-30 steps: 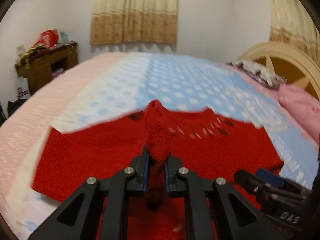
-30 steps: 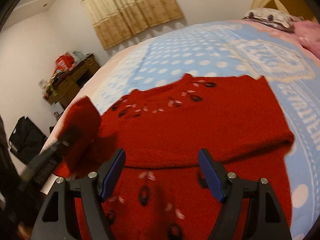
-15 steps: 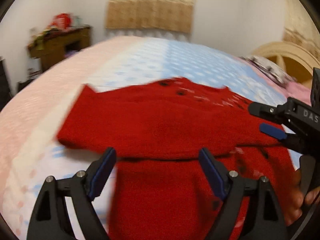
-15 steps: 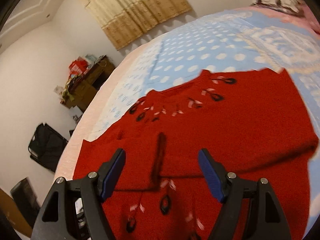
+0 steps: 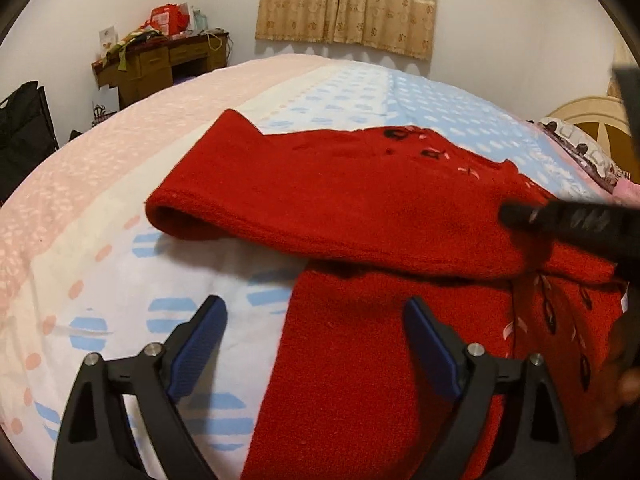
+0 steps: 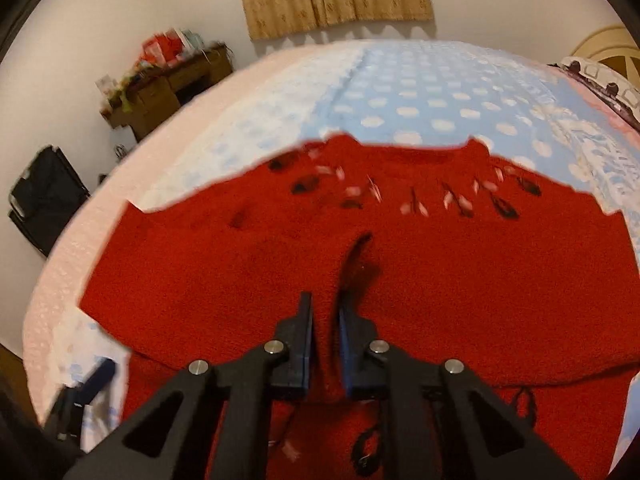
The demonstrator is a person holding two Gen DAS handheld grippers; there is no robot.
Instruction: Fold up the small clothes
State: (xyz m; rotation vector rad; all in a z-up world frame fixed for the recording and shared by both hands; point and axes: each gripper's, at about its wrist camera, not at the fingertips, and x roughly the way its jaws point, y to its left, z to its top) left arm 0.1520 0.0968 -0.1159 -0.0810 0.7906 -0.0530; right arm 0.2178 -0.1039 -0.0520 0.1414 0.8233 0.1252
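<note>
Right gripper [image 6: 325,316]: clenched. Its jaws have just been closing, and a raised ridge of the red knitted sweater [image 6: 360,272] with black and pink leaf embroidery stands pinched between the blue pads. You appear to have the cuff end of the right sleeve where it lies folded across the chest; the blur keeps this from being certain.

Left gripper [image 5: 316,344]: released. Its jaws have just been opening and nothing sits between them. They hover over the near left edge of the sweater body, where the knit meets the bedspread.

Red knitted sweater: lies flat, front up, on the pale blue, white and pink dotted bedspread [image 5: 100,240]. Neckline to the far side, hem to the near side. The left sleeve [image 5: 320,208] is already laid across the chest, its fold edge rounded and slightly lifted at the left.

Step in hand, as judged: placing the second sleeve over the first.

Handling notes:
- Lift only enough to clear the knit, or you may drag the lower sleeve out of line.
- Lay the cuff level with the left sleeve so both lie square.
- Check that you hold one layer, not the chest panel beneath.
- Use your free left gripper to pin the rounded fold edge while you place.
- Let go only once the knit lies slack.

Other items: wooden desk [image 5: 160,64], beige curtain [image 5: 348,4], both far.
</note>
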